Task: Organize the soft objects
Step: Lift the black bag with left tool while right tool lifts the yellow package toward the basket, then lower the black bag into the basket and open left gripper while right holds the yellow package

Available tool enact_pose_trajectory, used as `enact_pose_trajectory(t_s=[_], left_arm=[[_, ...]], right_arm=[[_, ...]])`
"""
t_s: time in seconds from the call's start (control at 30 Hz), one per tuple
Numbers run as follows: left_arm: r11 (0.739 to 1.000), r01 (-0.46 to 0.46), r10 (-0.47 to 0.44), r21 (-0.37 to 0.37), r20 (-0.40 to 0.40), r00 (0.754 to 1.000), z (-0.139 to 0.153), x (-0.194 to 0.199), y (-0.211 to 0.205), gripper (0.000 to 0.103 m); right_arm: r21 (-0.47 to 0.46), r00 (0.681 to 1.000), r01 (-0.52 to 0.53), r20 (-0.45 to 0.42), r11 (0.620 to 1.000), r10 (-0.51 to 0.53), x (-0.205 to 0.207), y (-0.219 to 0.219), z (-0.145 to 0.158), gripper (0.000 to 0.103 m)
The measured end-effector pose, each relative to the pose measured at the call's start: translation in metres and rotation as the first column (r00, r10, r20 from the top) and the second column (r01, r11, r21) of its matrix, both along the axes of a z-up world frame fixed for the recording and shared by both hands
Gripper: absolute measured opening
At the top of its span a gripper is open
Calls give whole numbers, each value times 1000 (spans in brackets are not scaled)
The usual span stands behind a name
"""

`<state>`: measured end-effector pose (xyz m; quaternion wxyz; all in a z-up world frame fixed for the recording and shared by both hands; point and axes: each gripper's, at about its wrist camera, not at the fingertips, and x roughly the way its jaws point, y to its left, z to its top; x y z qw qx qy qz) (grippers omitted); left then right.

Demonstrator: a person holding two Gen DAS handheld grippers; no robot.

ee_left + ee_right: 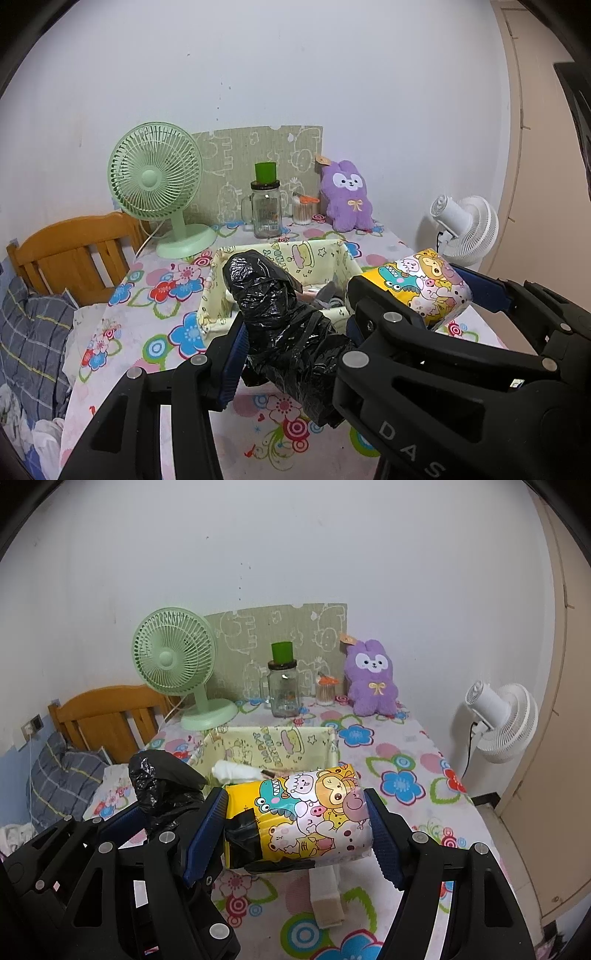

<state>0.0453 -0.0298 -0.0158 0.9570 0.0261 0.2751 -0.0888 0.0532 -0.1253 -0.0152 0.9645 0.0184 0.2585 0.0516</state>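
My left gripper (291,354) is shut on a crumpled black plastic bag bundle (280,317) and holds it above the table, just in front of a pale yellow fabric basket (280,254). My right gripper (295,830) is shut on a yellow cartoon-print tissue pack (306,812), also held above the table beside the left one. The pack also shows in the left wrist view (424,288), and the black bundle in the right wrist view (159,786). The basket (273,742) holds a white soft item (232,770) and some grey things.
A floral tablecloth (159,325) covers the table. At the back stand a green fan (155,184), a glass jar (266,214), a cotton swab pot (303,210) and a purple plush (347,195). A white fan (498,720) stands right, a wooden headboard (74,251) left. A beige block (325,897) lies near.
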Motion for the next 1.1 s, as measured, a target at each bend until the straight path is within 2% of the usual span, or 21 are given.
enact_pose_trajectory(t_s=[0.43, 1.1], left_arm=[[1000, -13, 13, -1, 15, 1000, 4, 25, 2, 55], [1000, -25, 25, 3, -24, 999, -15, 90, 0, 55]], right_arm=[[13, 1000, -3, 16, 1000, 3, 26, 4, 6, 75], [-9, 999, 20, -25, 1000, -20, 96, 3, -13, 75]])
